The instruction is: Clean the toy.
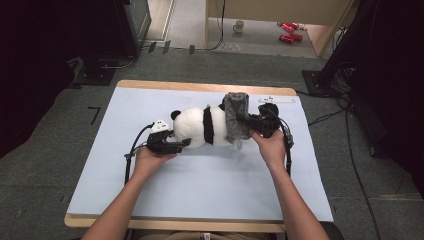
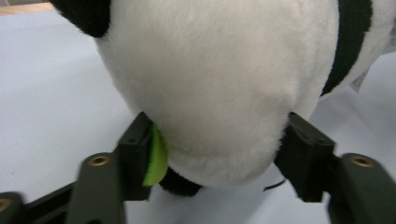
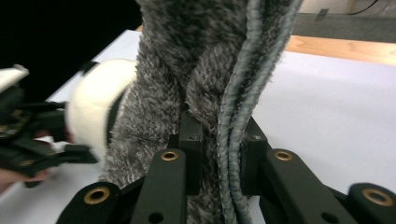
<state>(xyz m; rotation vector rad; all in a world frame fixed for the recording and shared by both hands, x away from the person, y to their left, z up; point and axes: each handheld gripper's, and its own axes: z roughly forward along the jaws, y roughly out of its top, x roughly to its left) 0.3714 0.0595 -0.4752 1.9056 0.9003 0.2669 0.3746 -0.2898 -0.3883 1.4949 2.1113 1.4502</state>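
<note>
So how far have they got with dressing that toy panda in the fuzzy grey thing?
Done: the grey fuzzy garment already sits over one end of the plush panda. In hand: the right gripper is clamped on the garment's ribbed edge, while the left gripper squeezes the panda's white head end. Left: most of the panda is uncovered, so the garment probably needs pulling further along.

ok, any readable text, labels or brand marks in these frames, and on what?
No text can be read.
White strip at the table's far edge: dark marks, too small to read.
White tag on the panda plush: too blurred to tell any print.
Red items on the floor behind: too small to tell any label.
Grey fuzzy cloth: no label seen.
</note>
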